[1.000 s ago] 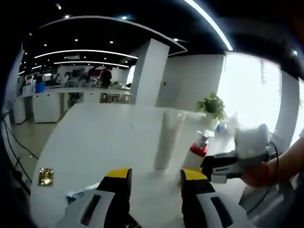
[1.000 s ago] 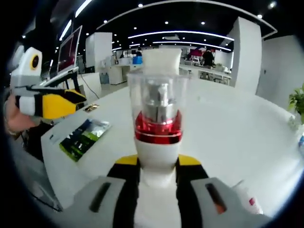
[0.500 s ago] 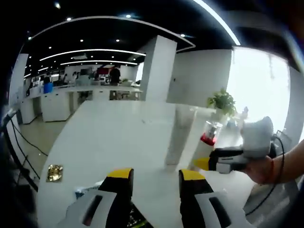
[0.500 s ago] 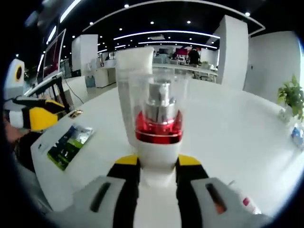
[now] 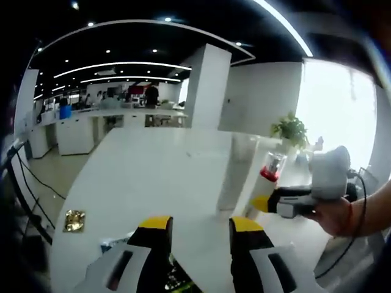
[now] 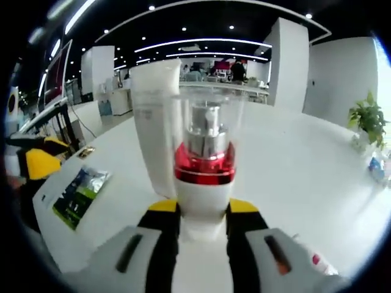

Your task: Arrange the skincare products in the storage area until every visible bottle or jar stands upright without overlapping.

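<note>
**Pump bottle gripped beside the standing tube**

A broad white table (image 5: 140, 183) takes up the centre of both views. On it a tall white tube (image 6: 160, 122) stands upright, left of centre in the right gripper view. The right gripper (image 6: 203, 213) is clamped on a white pump bottle (image 6: 204, 165) with a red collar and clear cap, held upright at frame centre, just in front of the tube. The left gripper (image 5: 194, 227), bottom centre of its view, has its jaws apart with nothing between them. A green leaflet (image 6: 78, 190) lies at the lower left; a small gold packet (image 5: 74, 221) lies at the table's left edge.
</note>
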Available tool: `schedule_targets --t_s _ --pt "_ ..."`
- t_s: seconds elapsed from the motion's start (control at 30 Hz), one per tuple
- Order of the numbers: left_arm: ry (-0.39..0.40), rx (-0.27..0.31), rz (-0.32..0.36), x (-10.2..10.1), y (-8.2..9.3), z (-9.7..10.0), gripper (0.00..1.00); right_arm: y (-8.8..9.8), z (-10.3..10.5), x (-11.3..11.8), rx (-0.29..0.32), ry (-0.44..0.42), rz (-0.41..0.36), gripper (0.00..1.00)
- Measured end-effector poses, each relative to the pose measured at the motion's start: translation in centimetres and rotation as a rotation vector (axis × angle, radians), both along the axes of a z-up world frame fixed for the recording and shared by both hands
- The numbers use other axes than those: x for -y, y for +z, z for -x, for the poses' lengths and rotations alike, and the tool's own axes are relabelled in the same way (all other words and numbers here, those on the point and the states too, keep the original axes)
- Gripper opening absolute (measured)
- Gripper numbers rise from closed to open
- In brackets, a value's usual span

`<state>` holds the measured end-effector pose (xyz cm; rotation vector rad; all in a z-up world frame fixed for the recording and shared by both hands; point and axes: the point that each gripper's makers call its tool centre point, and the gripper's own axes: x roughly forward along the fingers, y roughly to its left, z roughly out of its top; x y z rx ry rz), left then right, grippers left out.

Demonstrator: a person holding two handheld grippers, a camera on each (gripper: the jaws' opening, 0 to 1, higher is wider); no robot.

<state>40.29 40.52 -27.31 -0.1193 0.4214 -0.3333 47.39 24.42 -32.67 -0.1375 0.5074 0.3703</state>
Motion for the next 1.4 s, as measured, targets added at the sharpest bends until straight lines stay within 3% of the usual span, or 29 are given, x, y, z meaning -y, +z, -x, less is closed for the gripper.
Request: schedule_targets --t_s 0.43,1.0,1.2,1.3,1.4 --pt "0.020 -0.026 -0.012 -0.5 -0.8 0.3 0.38 -0.1 -1.4 0.2 0.028 -0.036 0.010 0.29" --pt "0.017 -0.035 -0.007 -0.5 -1.0 0.2 0.37 -0.3 -2.7 0.1 0.009 -0.068 0.039 0.29" --pt "0.016 -0.039 -0.001 -0.5 -1.1 0.3 0.37 -0.5 -2.4 0.1 -0.027 -0.015 0.042 0.30" --pt "0.017 -0.042 0.003 -0.5 -1.1 0.3 0.37 -1.5 -1.5 0.3 -0.080 0.044 0.086 0.29" --pt "0.015 -0.045 0.015 -0.4 -1.1 0.4 0.37 -2.0 -1.1 0.5 -0.083 0.074 0.108 0.29"
